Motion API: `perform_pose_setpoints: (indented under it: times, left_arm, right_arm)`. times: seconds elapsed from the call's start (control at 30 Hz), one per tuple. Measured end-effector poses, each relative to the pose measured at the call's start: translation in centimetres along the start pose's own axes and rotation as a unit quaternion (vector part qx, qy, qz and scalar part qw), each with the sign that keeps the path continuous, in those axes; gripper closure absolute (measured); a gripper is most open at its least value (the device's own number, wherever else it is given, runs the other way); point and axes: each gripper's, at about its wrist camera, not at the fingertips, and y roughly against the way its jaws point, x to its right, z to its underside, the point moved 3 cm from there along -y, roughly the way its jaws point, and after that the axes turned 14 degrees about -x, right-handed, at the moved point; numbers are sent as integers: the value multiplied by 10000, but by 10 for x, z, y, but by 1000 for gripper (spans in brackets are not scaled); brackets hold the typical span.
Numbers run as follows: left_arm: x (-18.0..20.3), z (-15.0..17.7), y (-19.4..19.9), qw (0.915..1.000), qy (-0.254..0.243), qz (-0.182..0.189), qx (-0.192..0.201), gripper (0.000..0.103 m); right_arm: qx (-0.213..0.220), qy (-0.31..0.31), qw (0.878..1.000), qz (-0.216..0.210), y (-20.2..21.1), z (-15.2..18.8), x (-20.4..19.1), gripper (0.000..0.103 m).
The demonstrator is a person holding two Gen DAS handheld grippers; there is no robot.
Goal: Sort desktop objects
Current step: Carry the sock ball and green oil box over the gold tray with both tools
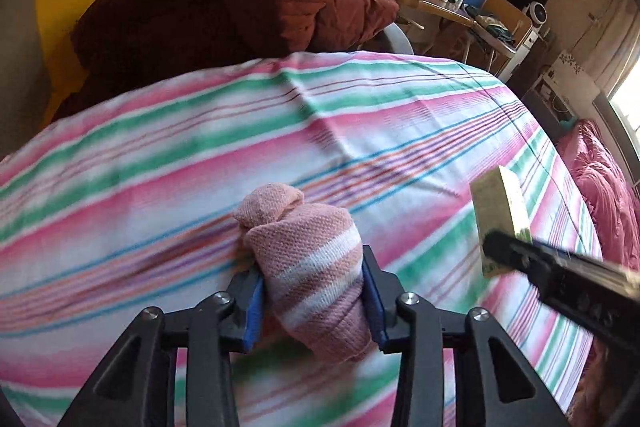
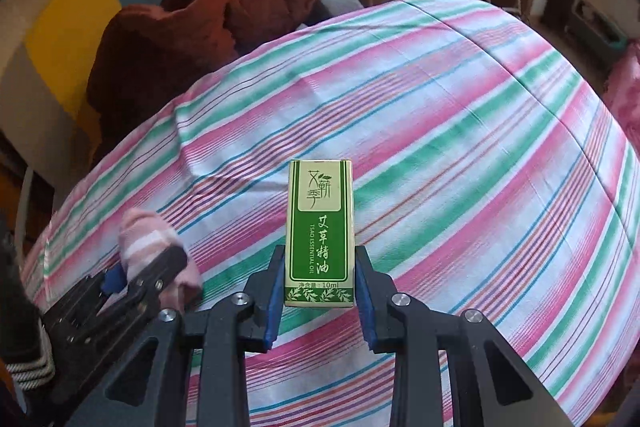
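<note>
A rolled pink sock with white stripes (image 1: 308, 259) sits between the blue pads of my left gripper (image 1: 314, 287), which is shut on it just above the striped cloth (image 1: 200, 147). In the right wrist view the same sock (image 2: 148, 239) and left gripper (image 2: 136, 279) show at the lower left. My right gripper (image 2: 320, 291) is shut on a green and cream essential oil box (image 2: 320, 231), held upright above the cloth. From the left wrist view the box (image 1: 502, 211) appears at the right, edge on, in the right gripper's dark fingers (image 1: 520, 259).
The pink, green and white striped cloth (image 2: 460, 127) covers the whole work surface. A rust-brown quilted jacket (image 1: 224, 7) lies heaped beyond its far edge. A wooden table (image 1: 424, 1) with mugs and boxes stands further back. Pink bedding (image 1: 600, 195) lies to the right.
</note>
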Motion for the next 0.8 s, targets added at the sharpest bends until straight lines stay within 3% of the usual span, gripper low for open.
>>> perform_pose_setpoints:
  times: [0.4, 0.63, 0.8]
  left_arm:
    - [-46, 49, 24, 9988, 445, 165, 110, 63]
    - [-63, 89, 48, 9963, 676, 464, 262, 63]
    - [-67, 121, 70, 9952, 648, 572, 449, 63]
  right_arm:
    - [60, 564, 9982, 205, 0, 3, -20, 71]
    - [379, 931, 9943, 365, 15, 9, -36, 71]
    - [461, 1180, 9919, 78, 27, 26, -56, 71]
